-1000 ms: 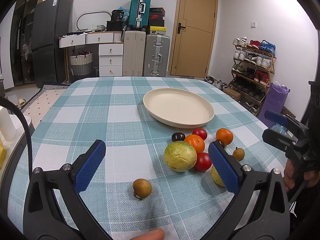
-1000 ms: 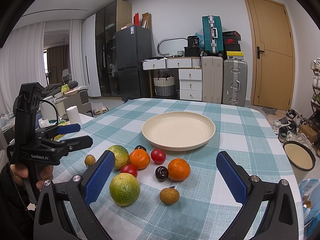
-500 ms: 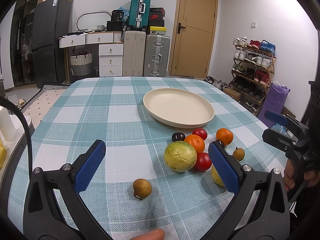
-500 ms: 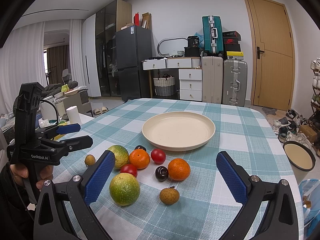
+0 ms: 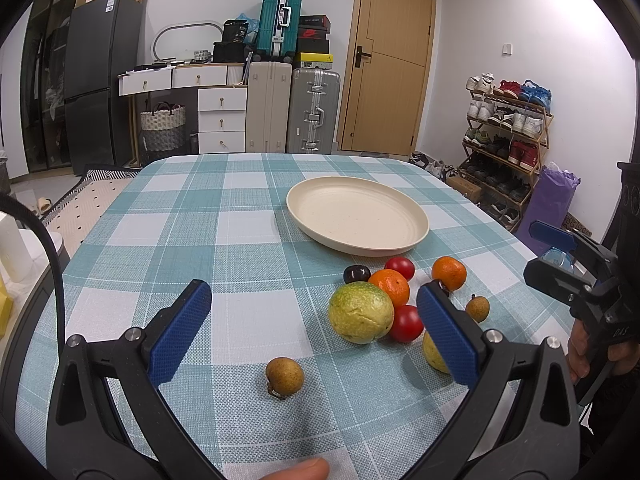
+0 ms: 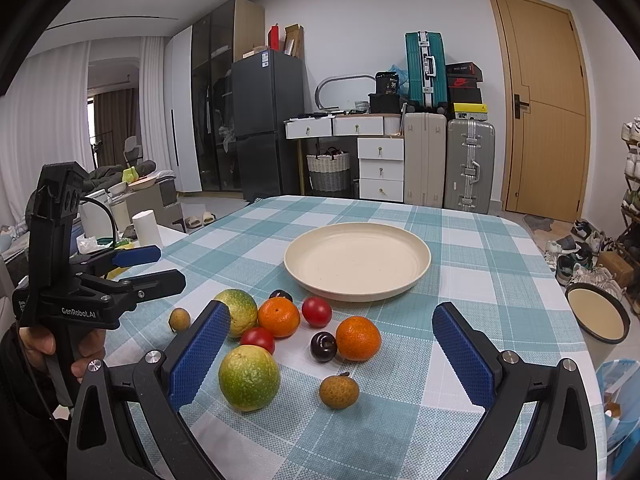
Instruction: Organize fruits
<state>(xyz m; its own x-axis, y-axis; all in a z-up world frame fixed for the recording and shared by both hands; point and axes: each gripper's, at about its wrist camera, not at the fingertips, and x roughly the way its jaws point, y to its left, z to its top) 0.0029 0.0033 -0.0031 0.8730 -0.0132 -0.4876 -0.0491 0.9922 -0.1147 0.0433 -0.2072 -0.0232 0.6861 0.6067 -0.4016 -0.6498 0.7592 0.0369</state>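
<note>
An empty cream plate (image 5: 356,220) (image 6: 356,258) sits mid-table on the checked cloth. In front of it lies a cluster of fruit: two green-yellow citrus (image 6: 248,378) (image 5: 361,313), two oranges (image 6: 358,338) (image 6: 279,317), two red tomatoes (image 6: 316,311) (image 6: 257,339), a dark plum (image 6: 323,346) and two brown longans (image 6: 339,391) (image 5: 284,376). My left gripper (image 5: 314,322) is open and empty, hovering above the near longan. My right gripper (image 6: 330,344) is open and empty, hovering over the cluster.
The table edge drops off at the right beside a cream bowl (image 6: 598,314) on the floor. Suitcases (image 6: 468,166), drawers and a fridge (image 6: 266,124) stand behind the table. A shoe rack (image 5: 506,140) lines the right wall.
</note>
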